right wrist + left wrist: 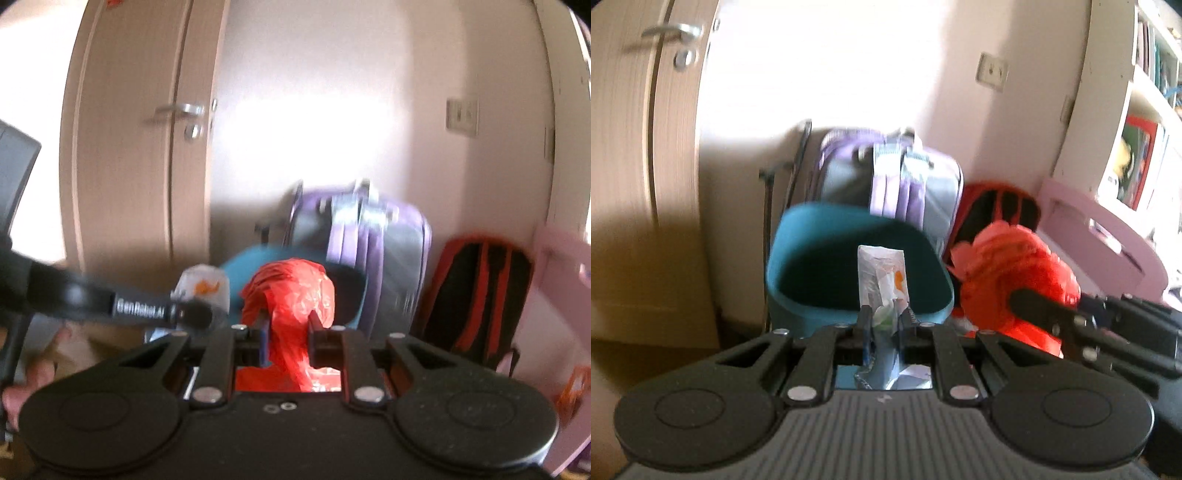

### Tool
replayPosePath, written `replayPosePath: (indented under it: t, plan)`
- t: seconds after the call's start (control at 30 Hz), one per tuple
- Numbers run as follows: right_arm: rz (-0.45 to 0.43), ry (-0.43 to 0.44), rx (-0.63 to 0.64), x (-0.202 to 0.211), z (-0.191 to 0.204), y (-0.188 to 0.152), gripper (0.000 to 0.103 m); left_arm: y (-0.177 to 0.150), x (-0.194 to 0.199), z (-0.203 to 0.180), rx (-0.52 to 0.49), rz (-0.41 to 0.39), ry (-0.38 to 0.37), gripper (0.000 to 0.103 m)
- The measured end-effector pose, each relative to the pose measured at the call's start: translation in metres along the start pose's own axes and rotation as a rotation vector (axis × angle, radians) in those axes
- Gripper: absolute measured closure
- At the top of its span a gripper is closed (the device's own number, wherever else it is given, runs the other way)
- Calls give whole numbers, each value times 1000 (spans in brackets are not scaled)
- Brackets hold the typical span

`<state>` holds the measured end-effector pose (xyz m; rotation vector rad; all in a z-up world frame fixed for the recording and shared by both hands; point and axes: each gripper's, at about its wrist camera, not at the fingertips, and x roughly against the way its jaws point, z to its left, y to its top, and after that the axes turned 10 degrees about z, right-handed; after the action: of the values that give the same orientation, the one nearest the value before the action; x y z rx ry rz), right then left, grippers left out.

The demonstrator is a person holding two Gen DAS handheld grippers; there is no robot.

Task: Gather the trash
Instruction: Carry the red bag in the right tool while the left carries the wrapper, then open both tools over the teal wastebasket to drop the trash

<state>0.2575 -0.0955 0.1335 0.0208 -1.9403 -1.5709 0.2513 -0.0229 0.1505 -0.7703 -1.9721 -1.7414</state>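
We hold a crinkled silvery-white plastic wrapper with an orange print (882, 284) pinched in the left gripper (884, 319), just before the mouth of the teal plastic bin (798, 236). Our right gripper (288, 328) is clamped on a crumpled red plastic bag (295, 291). Released too early, either light piece could drift and land outside. The bin's dark interior shows no contents.

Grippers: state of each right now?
Left gripper: closed on a clear plastic wrapper, in front of the teal bin.
Right gripper: closed on a red plastic bag.
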Motion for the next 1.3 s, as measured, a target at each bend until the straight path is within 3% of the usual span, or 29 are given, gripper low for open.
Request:
replayPosePath:
  t: [0.27, 0.5, 0.73, 0.97, 1.2, 1.3]
  plan:
    - [-107, -19, -24, -29, -10, 73, 85, 64, -11, 1, -45, -88, 49, 90]
    - [-78, -30, -34, -78, -15, 90, 85, 86, -64, 15, -65, -32, 109, 90]
    - [201, 21, -67, -154, -25, 87, 85, 88, -136, 31, -94, 186, 144, 90]
    - [410, 46, -96, -197, -31, 73, 85, 83, -179, 42, -117, 321, 159, 90]
    - [507, 24, -93, -220, -33, 59, 79, 78, -203, 39, -153, 404, 164, 89]
    - [522, 30, -98, -223, -36, 54, 76, 79, -209, 39, -145, 431, 147, 80]
